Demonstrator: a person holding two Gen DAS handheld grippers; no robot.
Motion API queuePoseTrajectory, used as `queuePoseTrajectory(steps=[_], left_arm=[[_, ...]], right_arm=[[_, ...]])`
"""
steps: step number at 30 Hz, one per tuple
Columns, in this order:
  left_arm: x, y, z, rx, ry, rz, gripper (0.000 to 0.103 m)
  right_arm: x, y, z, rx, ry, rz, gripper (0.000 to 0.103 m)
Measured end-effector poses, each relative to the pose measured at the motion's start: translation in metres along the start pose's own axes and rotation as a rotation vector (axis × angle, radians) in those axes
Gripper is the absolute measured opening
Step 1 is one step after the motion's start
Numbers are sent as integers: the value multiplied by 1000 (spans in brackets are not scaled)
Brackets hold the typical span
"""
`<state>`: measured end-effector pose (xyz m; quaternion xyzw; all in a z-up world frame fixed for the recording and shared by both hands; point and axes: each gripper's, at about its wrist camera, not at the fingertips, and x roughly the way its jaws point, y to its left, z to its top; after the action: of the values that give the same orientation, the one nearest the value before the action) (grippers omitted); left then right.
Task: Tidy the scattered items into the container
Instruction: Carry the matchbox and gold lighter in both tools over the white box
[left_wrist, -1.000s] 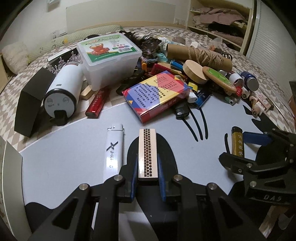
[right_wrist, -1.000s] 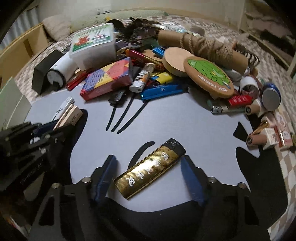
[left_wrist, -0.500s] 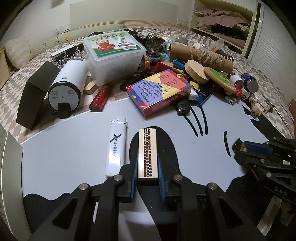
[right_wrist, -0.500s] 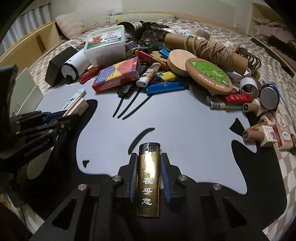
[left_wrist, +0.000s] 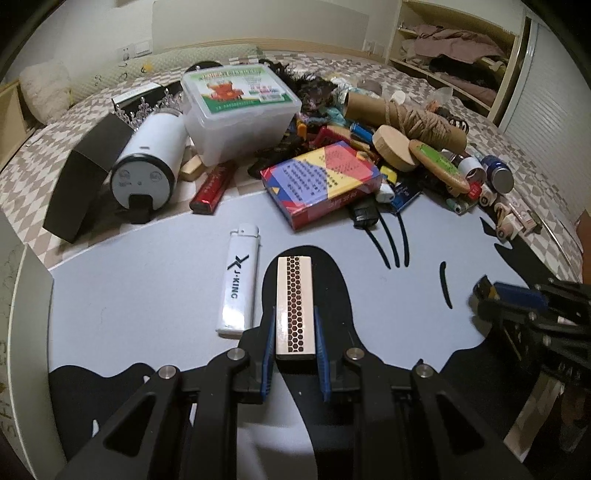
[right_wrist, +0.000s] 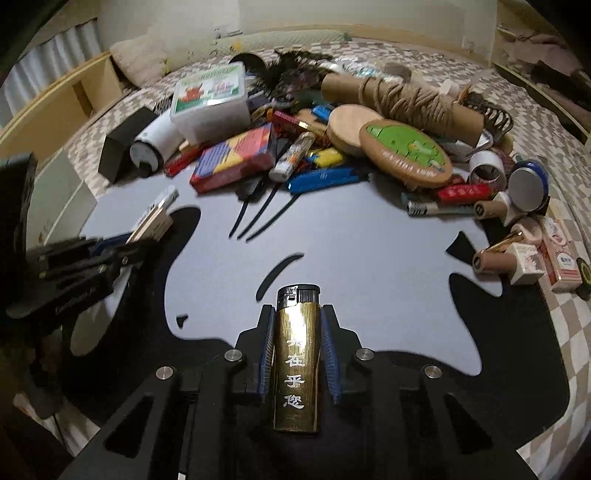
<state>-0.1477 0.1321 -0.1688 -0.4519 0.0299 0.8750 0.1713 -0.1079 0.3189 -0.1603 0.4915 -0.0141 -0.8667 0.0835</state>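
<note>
The left claw (left_wrist: 294, 332) is clamped on a slim white matchbox (left_wrist: 295, 306); the right claw (right_wrist: 297, 350), jaws having just closed, grips a gold rectangular lighter (right_wrist: 296, 365).

Each camera sat just behind its own gripper and looked forward and steeply down along the two fingers, so the fingers filled the bottom of the frame. The left wrist view faced the grey mat (left_wrist: 155, 280) from close above, with the right gripper (left_wrist: 491, 295) entering at its right edge. The right wrist view looked over the same mat (right_wrist: 369, 236) from further right, with the left gripper (right_wrist: 122, 251) at its left edge. Both took in the clear lidded box (left_wrist: 240, 110) (right_wrist: 210, 107), the colourful box (left_wrist: 321, 181) (right_wrist: 236, 158) and the twine-wrapped cardboard tube (left_wrist: 406, 114) (right_wrist: 402, 99) on the bed beyond.
</note>
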Motion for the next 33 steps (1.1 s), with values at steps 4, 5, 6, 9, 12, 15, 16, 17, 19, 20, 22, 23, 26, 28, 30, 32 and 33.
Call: queuePoseTrajectory(steps=[4,5,6,9,12,15,16,17,19,20,22,23,26,28,30,32,33], left_arm=[[-18,1,8,-5,-45,-4,19],[-22,2,10,-10,-55,-6,19],[-26,2,13,-15,-65,-8,19],[-41,5,18,-23,-89,0,19],[-56,7,20,-26,-107,12,19],[-70,11,23,-31,-124,26,19],[-74,12,25,-33,-130,32,19],[-79,14,25,-36,-139,36,19],[-88,18,26,-45,-149,44,19],[-92,20,26,-50,-154,49,19],[-102,26,25,-57,-162,59,19],[-106,28,24,-59,-167,67,19],[-120,37,21,-67,-182,92,19],[-128,44,18,-78,-188,113,19],[-136,52,16,-93,-193,124,19],[-146,61,13,-116,-201,134,19],[-151,66,12,-128,-205,138,19]], right_arm=[[-11,-5,8,39,-31,14,25],[-13,-5,11,45,-39,16,25],[-16,-5,13,50,-48,19,25],[-27,-3,20,61,-85,24,25],[-33,1,26,60,-106,27,25],[-37,8,30,35,-119,16,25],[-38,10,31,29,-124,15,25],[-40,12,33,24,-129,15,25],[-44,16,36,14,-139,19,25],[-46,18,38,8,-145,20,25],[-50,24,44,-4,-157,25,25],[-52,27,47,-8,-165,28,25],[-57,40,56,-17,-187,44,25],[-60,49,61,-25,-199,55,25],[-62,60,65,-41,-208,66,25],[-64,71,69,-58,-216,78,25],[-65,77,71,-66,-221,84,25]])
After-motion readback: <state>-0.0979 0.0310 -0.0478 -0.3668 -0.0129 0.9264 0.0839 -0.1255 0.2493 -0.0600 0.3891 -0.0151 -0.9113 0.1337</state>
